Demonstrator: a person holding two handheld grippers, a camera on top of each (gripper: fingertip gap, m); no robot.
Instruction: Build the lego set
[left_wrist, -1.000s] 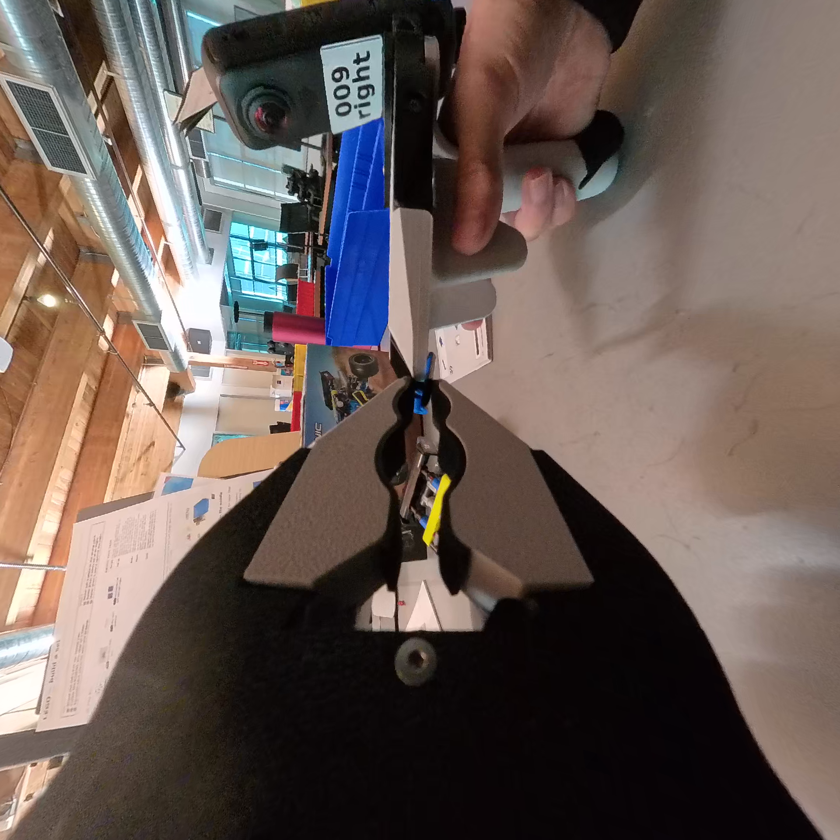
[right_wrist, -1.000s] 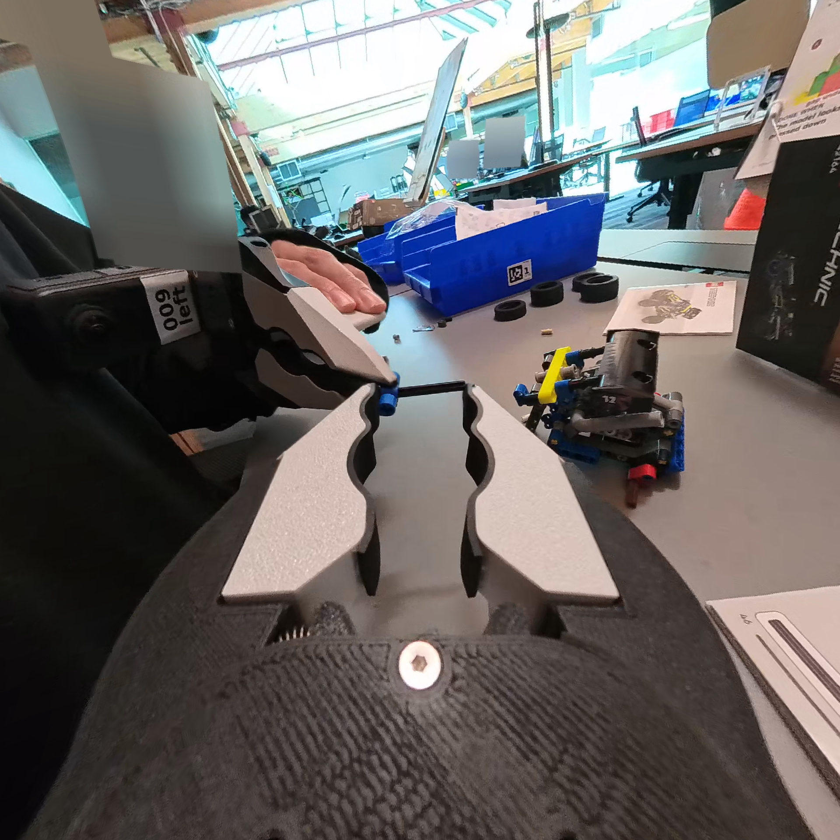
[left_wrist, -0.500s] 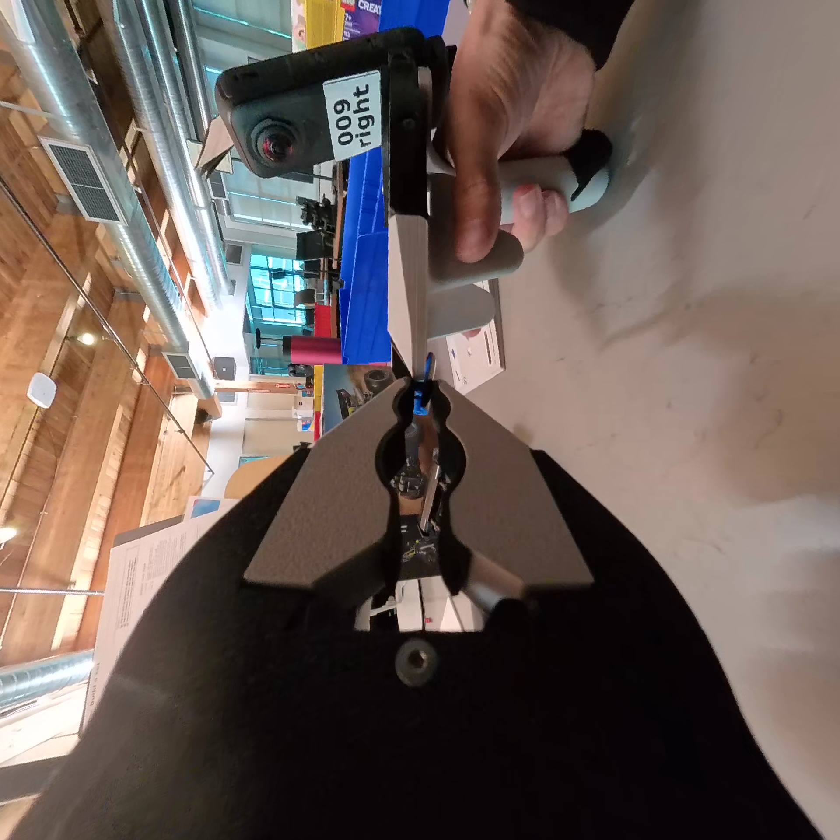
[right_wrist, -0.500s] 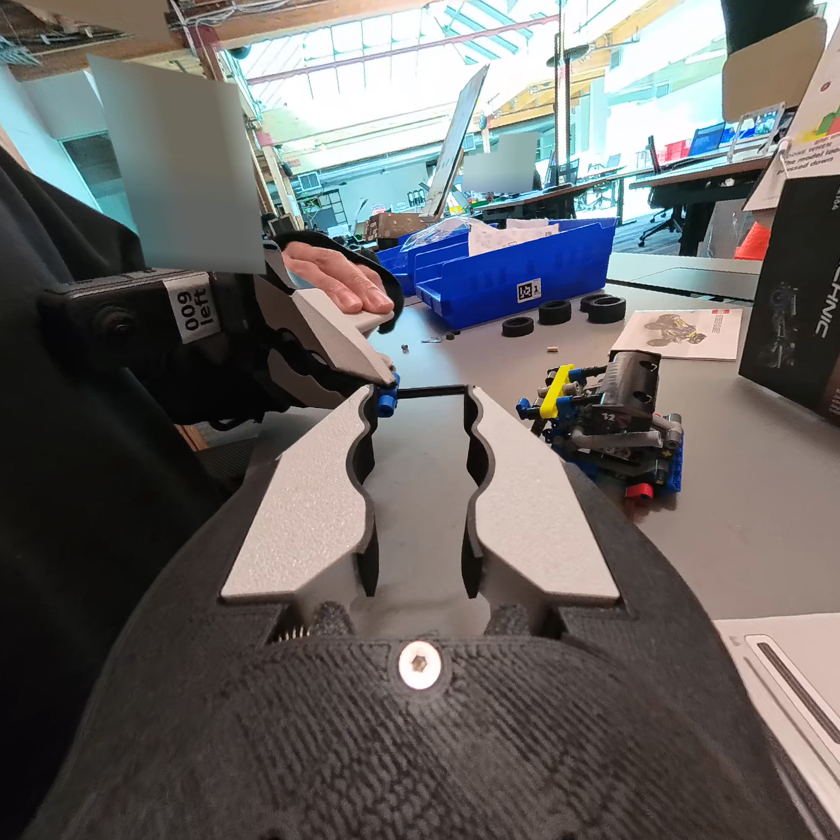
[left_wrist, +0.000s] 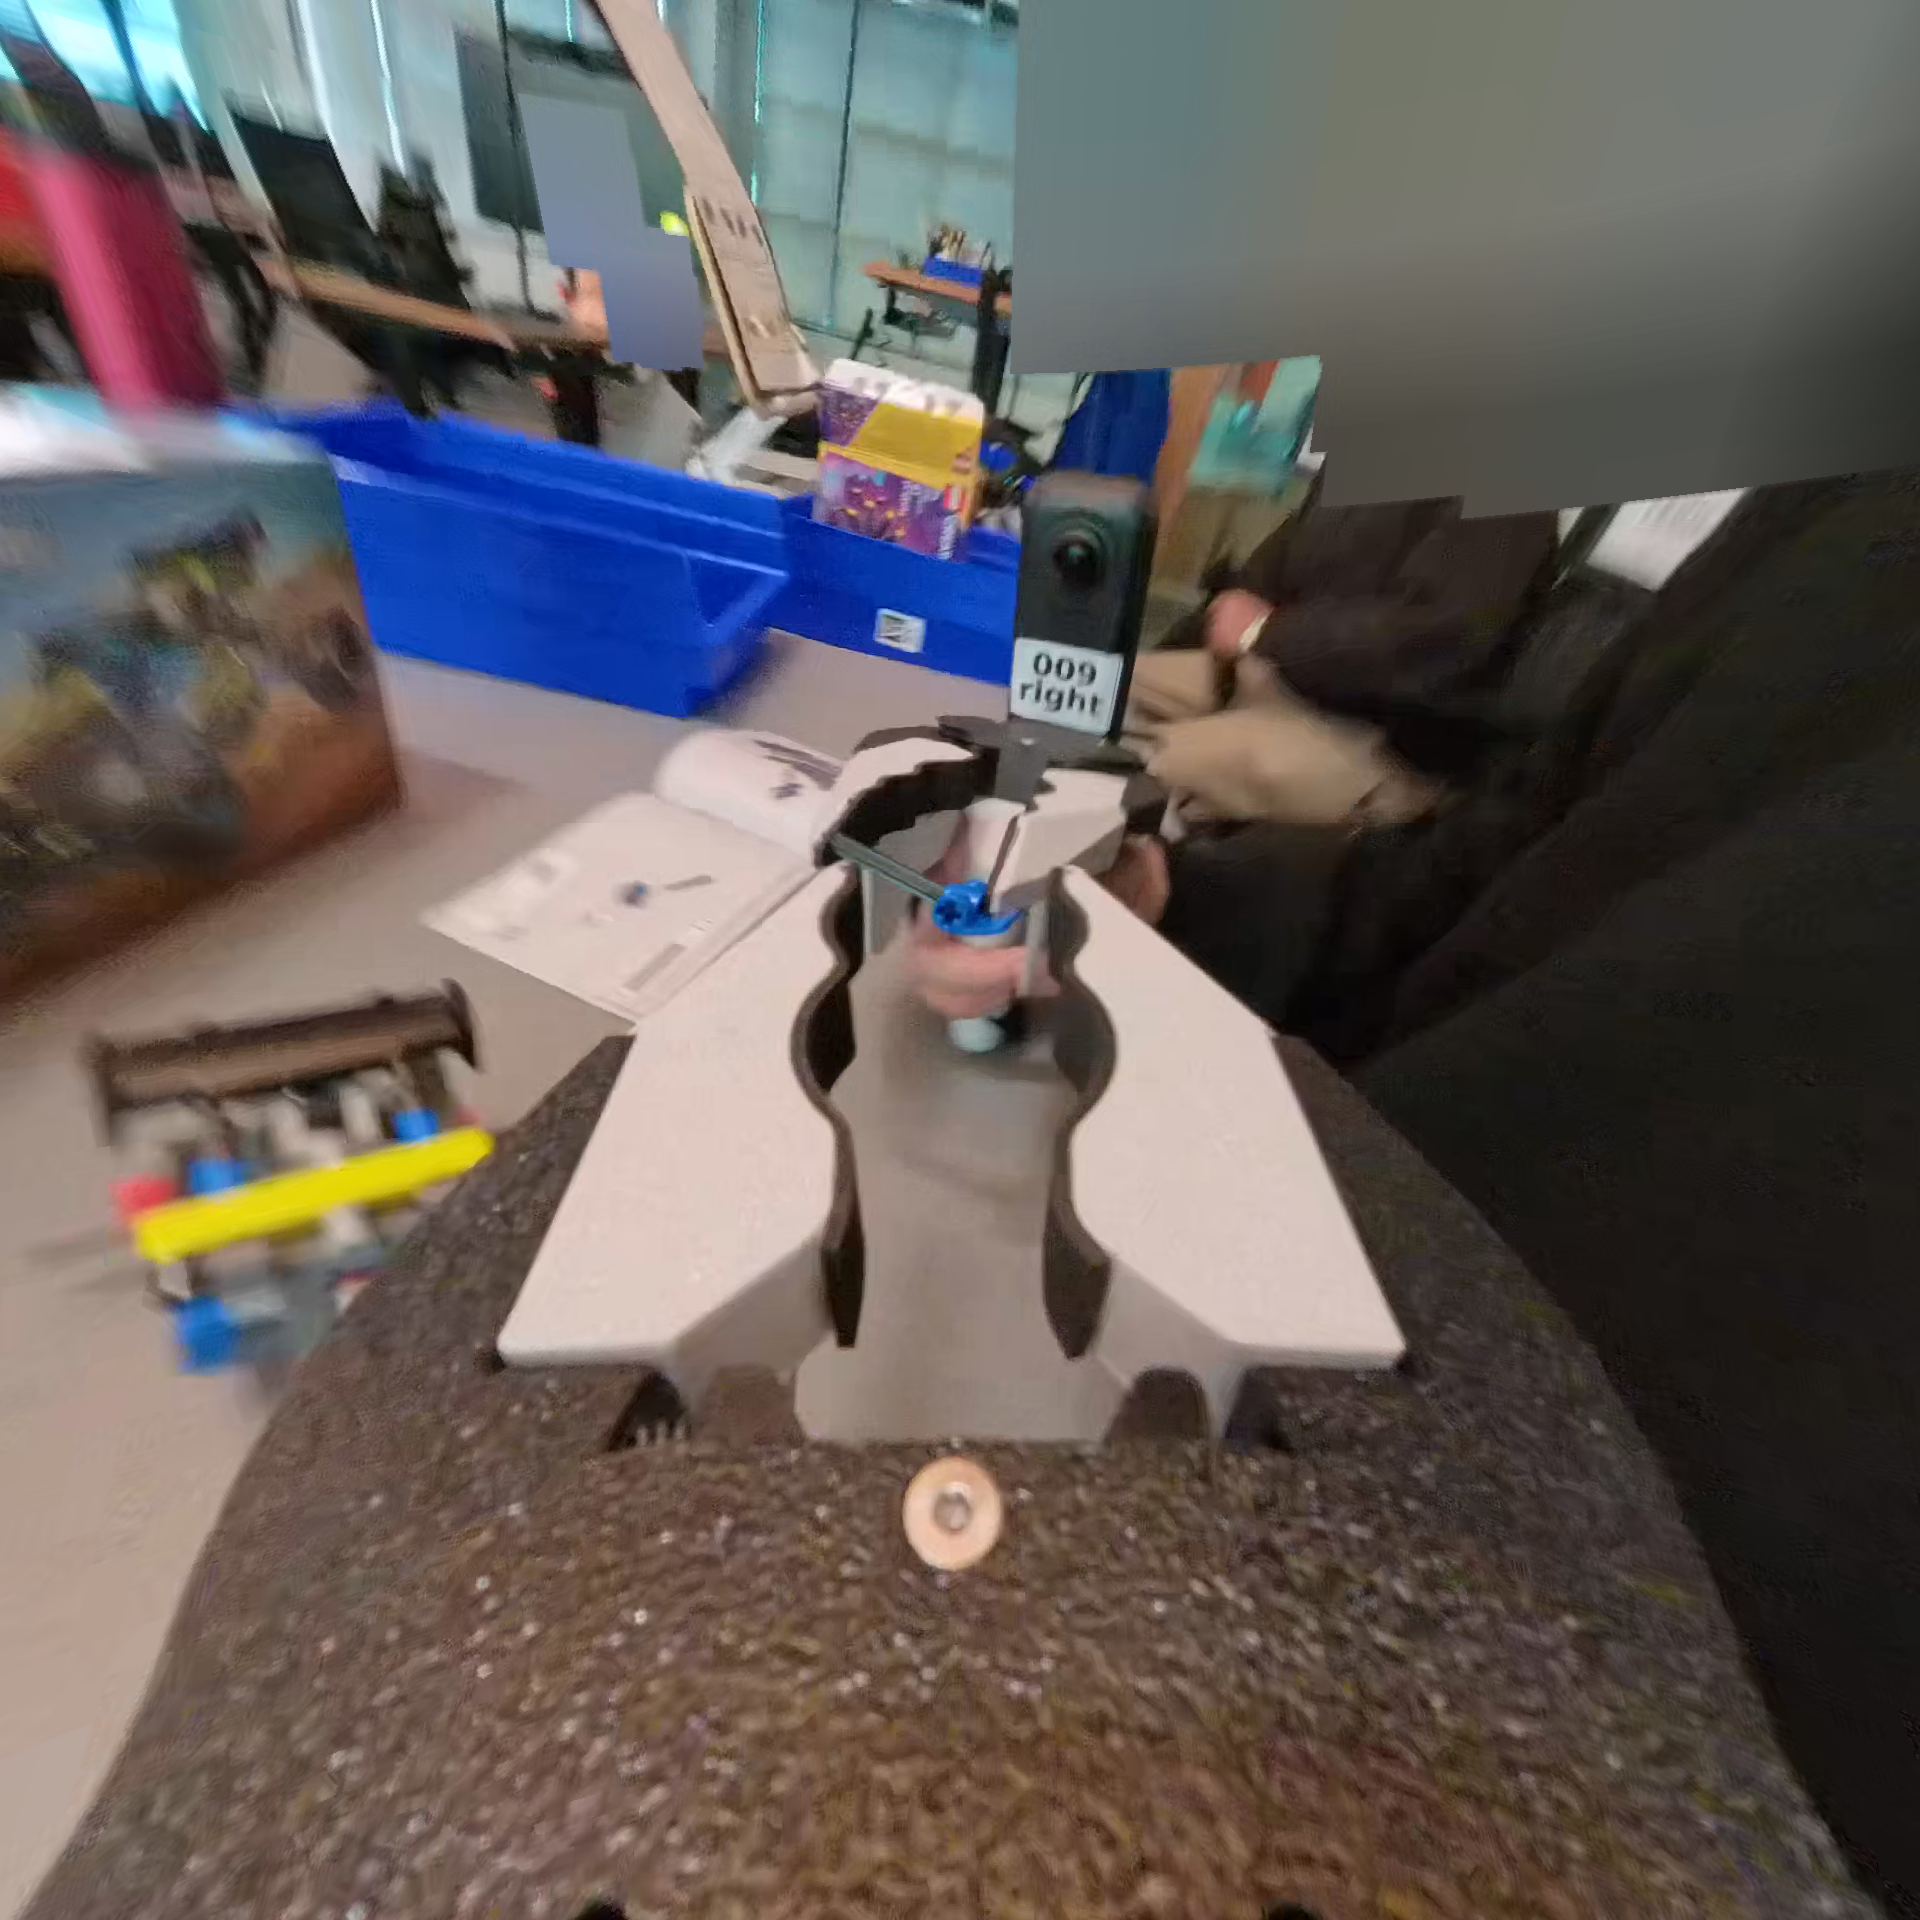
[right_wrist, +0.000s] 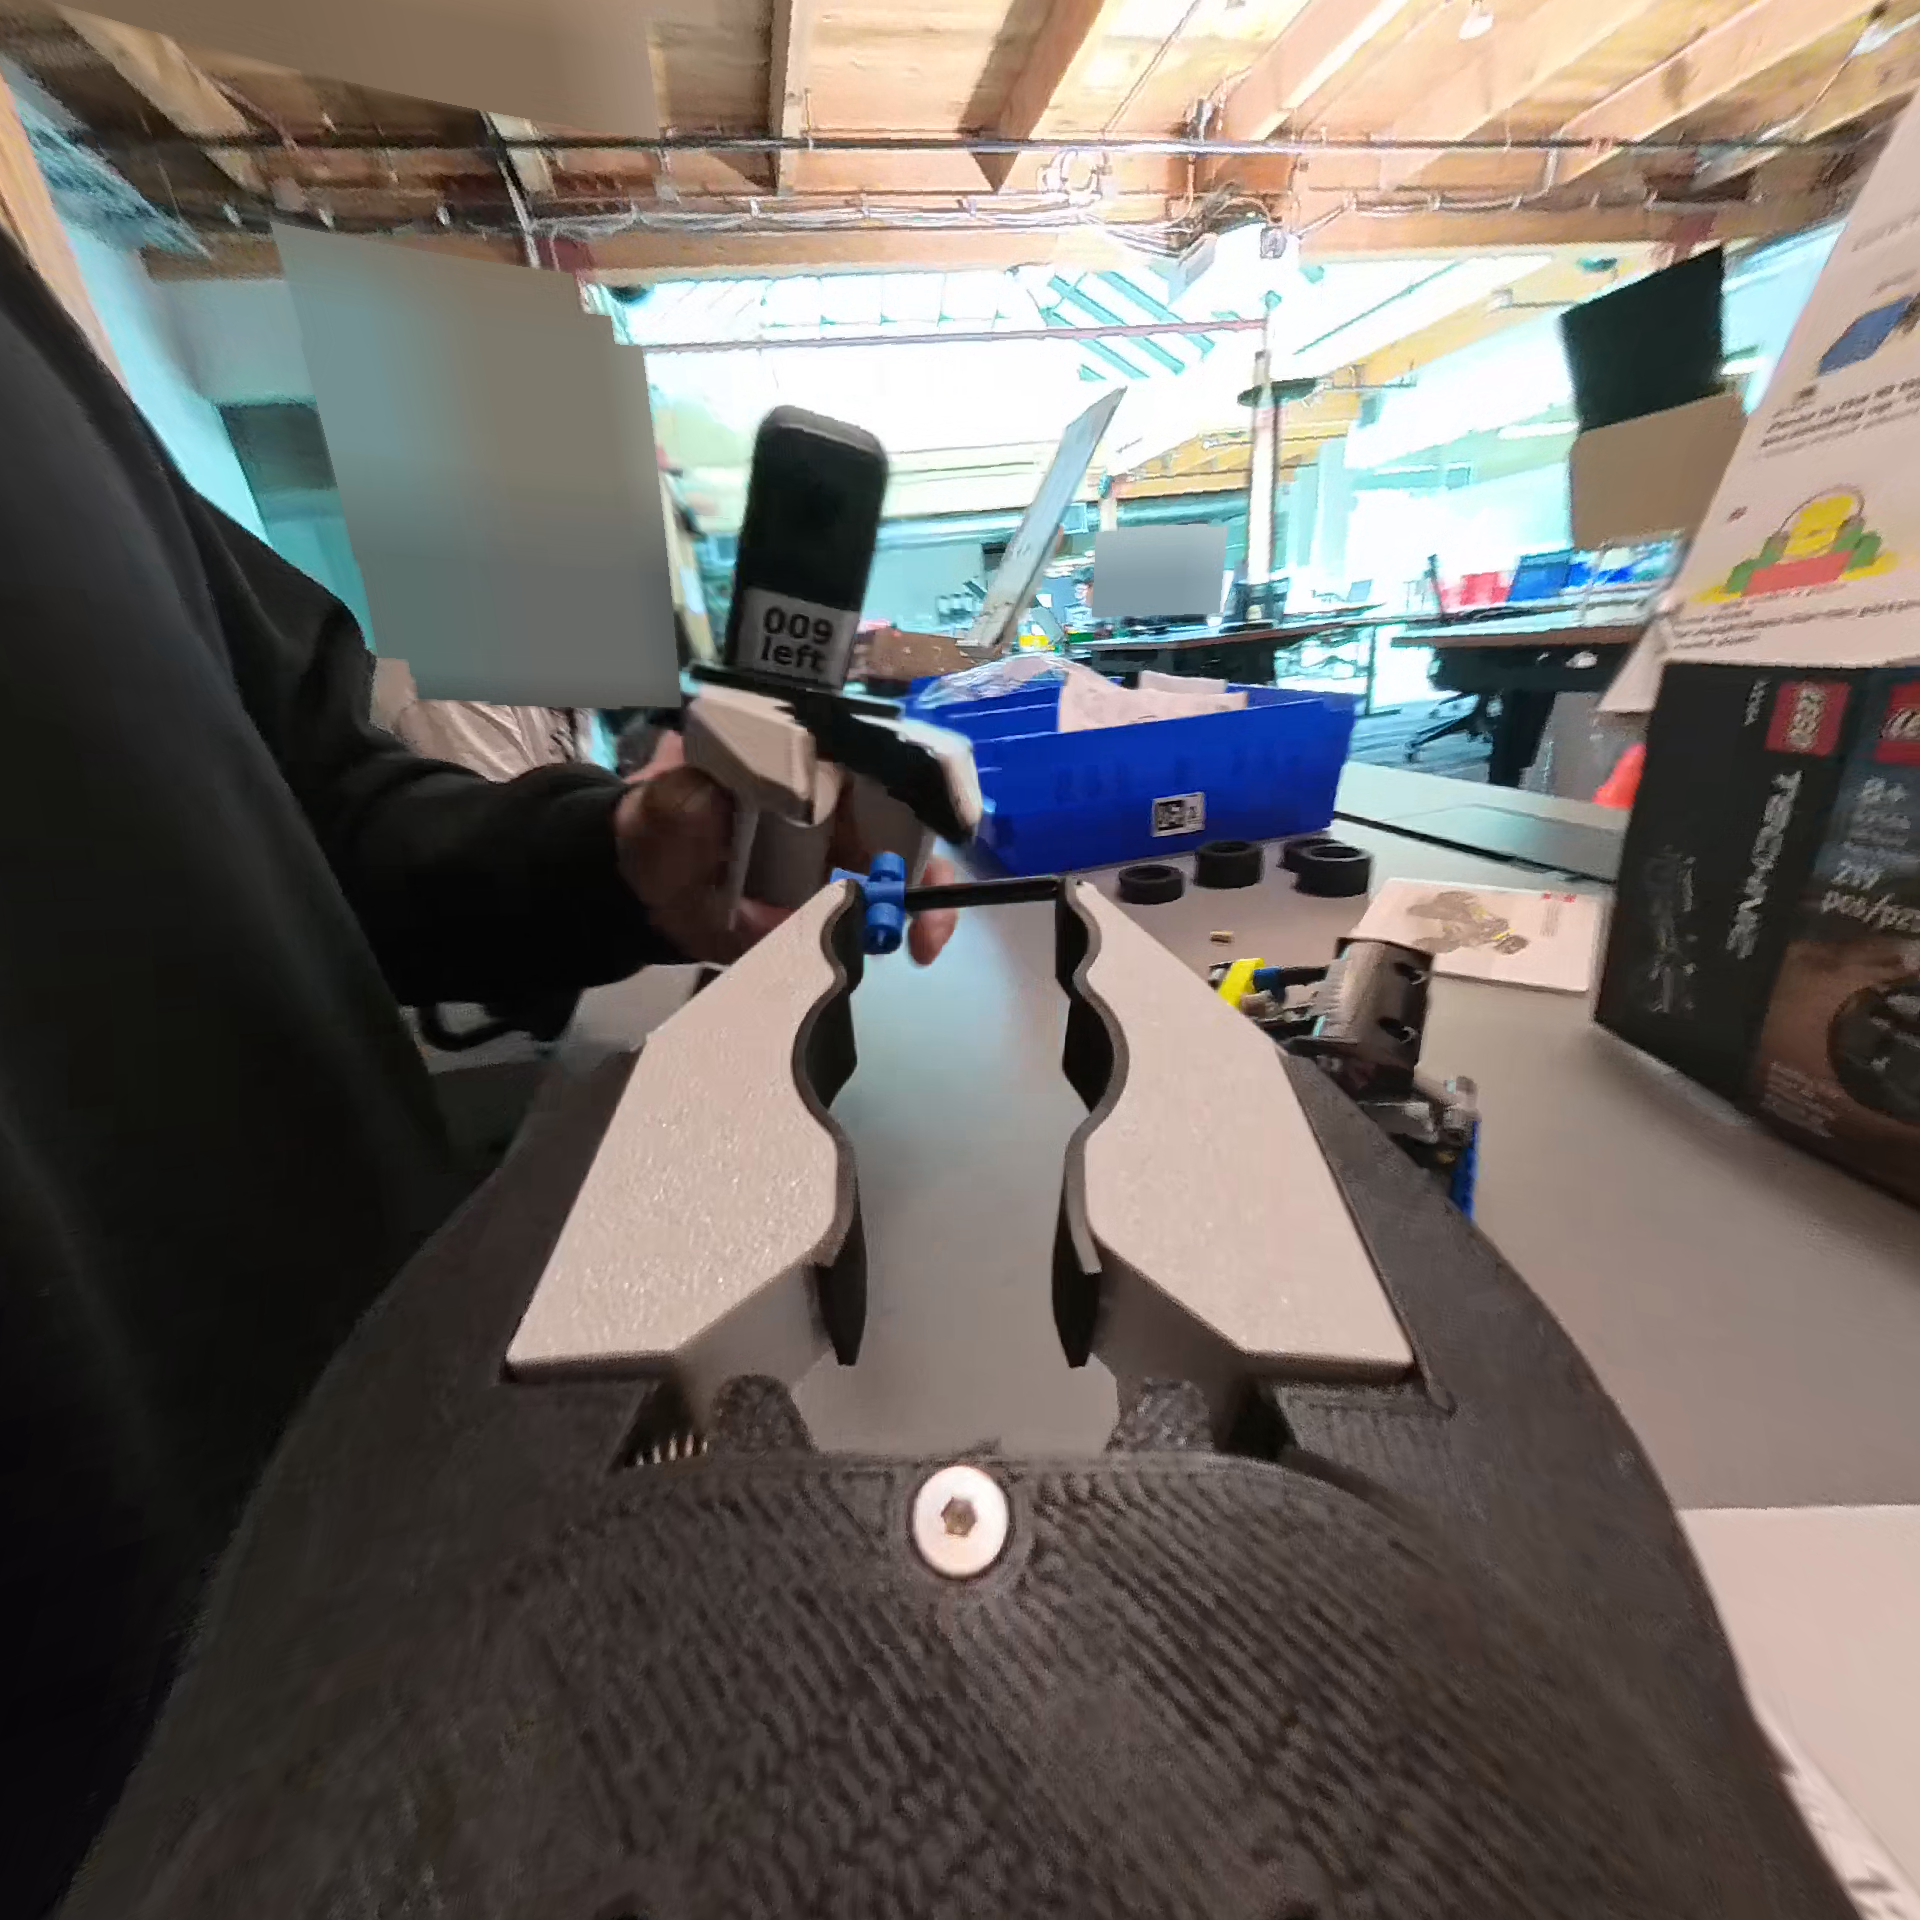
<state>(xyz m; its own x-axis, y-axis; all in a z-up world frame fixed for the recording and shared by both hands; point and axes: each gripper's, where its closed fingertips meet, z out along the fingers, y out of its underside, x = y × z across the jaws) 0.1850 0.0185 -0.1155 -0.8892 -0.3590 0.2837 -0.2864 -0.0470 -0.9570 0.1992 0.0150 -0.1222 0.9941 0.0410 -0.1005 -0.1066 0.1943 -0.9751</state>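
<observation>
Above table (right_wrist: 987, 1039): axle (right_wrist: 982, 891) btwn right hand-held gripper (right_wrist: 956, 904) tips.

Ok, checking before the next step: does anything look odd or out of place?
Only the grip: the right gripper pinches the black axle end to end, its blue connector at one end. Precarious; nothing spilled or broken.
</observation>
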